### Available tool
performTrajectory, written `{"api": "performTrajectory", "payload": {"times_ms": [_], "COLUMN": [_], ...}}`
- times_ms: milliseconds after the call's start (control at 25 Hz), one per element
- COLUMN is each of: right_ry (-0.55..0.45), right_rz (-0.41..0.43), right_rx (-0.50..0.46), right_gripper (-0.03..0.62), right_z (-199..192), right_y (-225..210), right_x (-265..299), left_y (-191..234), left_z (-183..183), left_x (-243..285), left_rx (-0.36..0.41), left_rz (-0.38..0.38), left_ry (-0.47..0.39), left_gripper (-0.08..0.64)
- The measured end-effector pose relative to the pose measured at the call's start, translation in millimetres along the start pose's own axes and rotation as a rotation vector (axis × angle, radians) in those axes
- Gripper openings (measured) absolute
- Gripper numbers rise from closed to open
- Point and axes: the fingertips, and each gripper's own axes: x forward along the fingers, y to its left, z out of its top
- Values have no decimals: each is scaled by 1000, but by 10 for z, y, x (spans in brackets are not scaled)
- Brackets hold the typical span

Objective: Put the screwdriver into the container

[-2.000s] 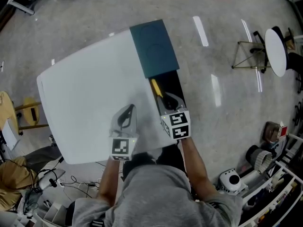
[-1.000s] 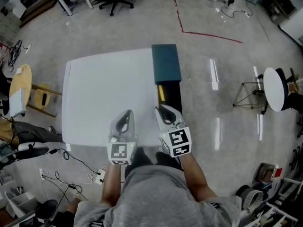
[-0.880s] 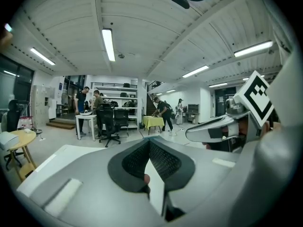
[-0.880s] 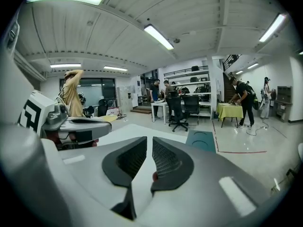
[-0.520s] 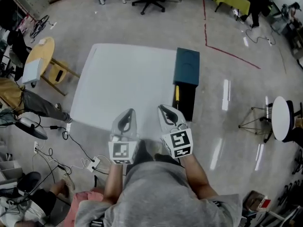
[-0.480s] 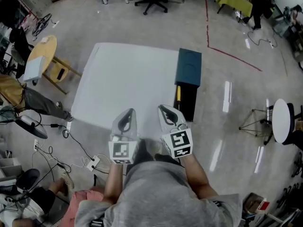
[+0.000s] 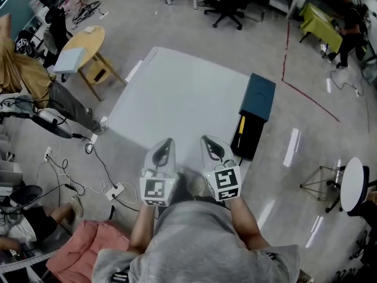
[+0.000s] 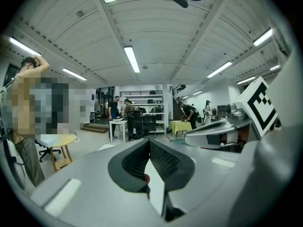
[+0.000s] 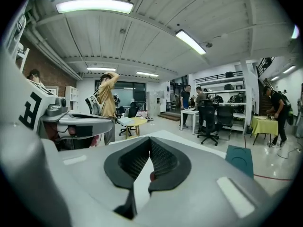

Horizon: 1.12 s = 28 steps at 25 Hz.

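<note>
The yellow-handled screwdriver [image 7: 241,125] lies inside the black open container [image 7: 250,141], which sits at the white table's [image 7: 177,99] right edge. The container's teal lid [image 7: 258,95] [image 9: 241,161] rests at its far end. Both grippers hover over the table's near edge, side by side, well short of the container. My left gripper [image 7: 167,141] [image 8: 149,143] is shut and holds nothing. My right gripper [image 7: 207,139] [image 9: 150,141] has just been closing with nothing between its jaws; its pads now meet.
A round wooden table [image 7: 79,46] with a stool stands at the far left. Cables and a power strip [image 7: 115,190] lie on the floor by the near left corner. Office chairs [image 7: 227,7] and standing people occupy the back of the room. A white round stand [image 7: 353,184] is at the right.
Both grippers have drawn back from the container toward the table's near edge and tilted up. The right jaws have closed empty. The screwdriver stays in the container.
</note>
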Motion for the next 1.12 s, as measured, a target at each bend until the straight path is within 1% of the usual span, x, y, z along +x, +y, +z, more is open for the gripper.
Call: {"api": "performTrajectory", "payload": {"times_ms": [240, 400, 720, 1120], "right_ry": [8, 10, 3, 24], "right_rz": [39, 48, 47, 47], "right_rx": [-27, -37, -45, -35], "right_gripper": [3, 3, 3, 3], "right_z": [-61, -70, -44, -68], "right_y": [186, 304, 348, 342], "right_x": [41, 62, 87, 116], "left_y": [136, 220, 268, 278], "left_z": [-74, -125, -130, -114], "left_x": [-214, -321, -363, -299], "left_rx": [-16, -24, -22, -17], "left_rz": [60, 80, 82, 72], "left_ry": [-3, 0, -1, 3], "left_gripper": [12, 12, 12, 12]}}
